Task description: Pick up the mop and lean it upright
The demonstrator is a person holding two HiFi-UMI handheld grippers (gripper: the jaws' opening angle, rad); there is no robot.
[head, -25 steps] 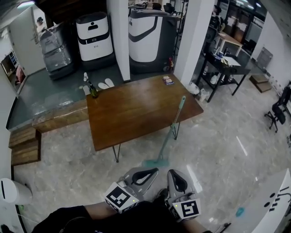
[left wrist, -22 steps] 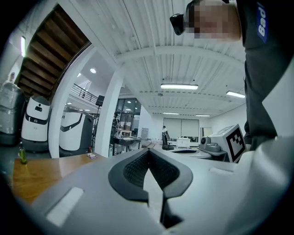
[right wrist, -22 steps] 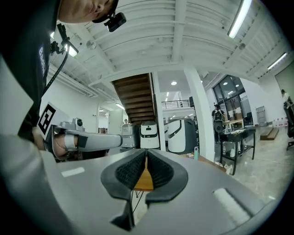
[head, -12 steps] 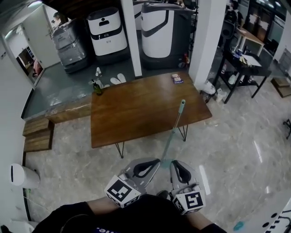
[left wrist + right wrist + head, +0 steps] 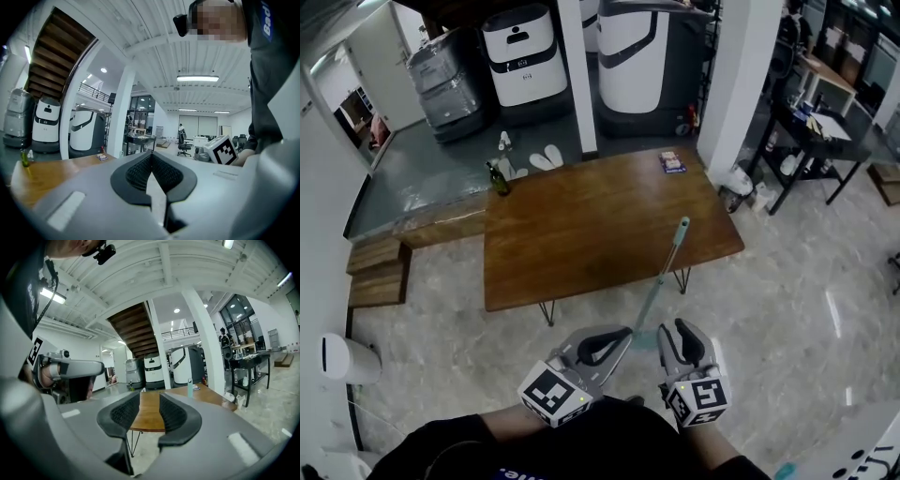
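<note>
The mop (image 5: pixel 667 270), with a pale teal handle, leans against the near right edge of the wooden table (image 5: pixel 581 234); its head on the floor is mostly hidden behind my grippers. The handle's top (image 5: pixel 190 387) also shows over the table in the right gripper view. My left gripper (image 5: pixel 624 331) is just left of the mop's foot, and its jaws meet at the tips (image 5: pixel 151 153) with nothing between them. On the other side of the foot, my right gripper (image 5: pixel 674 327) has just been opening; its jaws (image 5: pixel 150 397) stand apart and hold nothing.
A green bottle (image 5: pixel 497 178) stands at the table's far left corner and a booklet (image 5: pixel 673 163) lies at its far right. A white pillar (image 5: pixel 727 84) and a black desk (image 5: pixel 816 127) are to the right. Large machines (image 5: pixel 520 56) line the back.
The view and both grippers have moved closer to the table and the mop. The right gripper's jaws have parted. The mop still leans on the table.
</note>
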